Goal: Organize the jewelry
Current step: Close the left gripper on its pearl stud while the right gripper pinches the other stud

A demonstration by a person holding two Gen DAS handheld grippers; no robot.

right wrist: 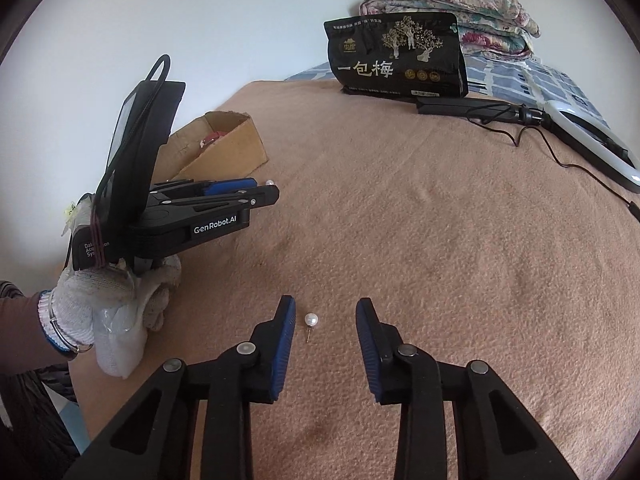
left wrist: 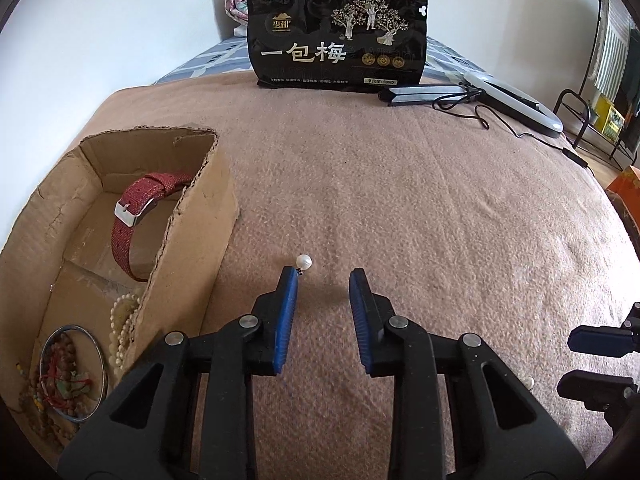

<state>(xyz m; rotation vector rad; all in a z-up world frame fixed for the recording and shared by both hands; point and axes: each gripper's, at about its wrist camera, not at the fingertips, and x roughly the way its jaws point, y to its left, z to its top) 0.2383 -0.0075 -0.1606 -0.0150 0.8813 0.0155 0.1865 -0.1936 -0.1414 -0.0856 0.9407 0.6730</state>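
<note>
Both claws hang low over the tan blanket (right wrist: 440, 220) on the bed, each with its blue pads apart and nothing pinched between them. The left claw (left wrist: 324, 274) has one pearl earring (left wrist: 303, 260) lying just past its left fingertip, close beside the cardboard box (left wrist: 188, 216) near the bed's left edge. That box holds a red woven strap (left wrist: 132, 216), cream beads (left wrist: 124, 320) and a bangle (left wrist: 76, 372). The right claw (right wrist: 326, 306) straddles a second pearl earring (right wrist: 311, 319), which lies on the blanket nearer its left pad, untouched. A black snack bag (left wrist: 338, 40) stands toward the far end.
</note>
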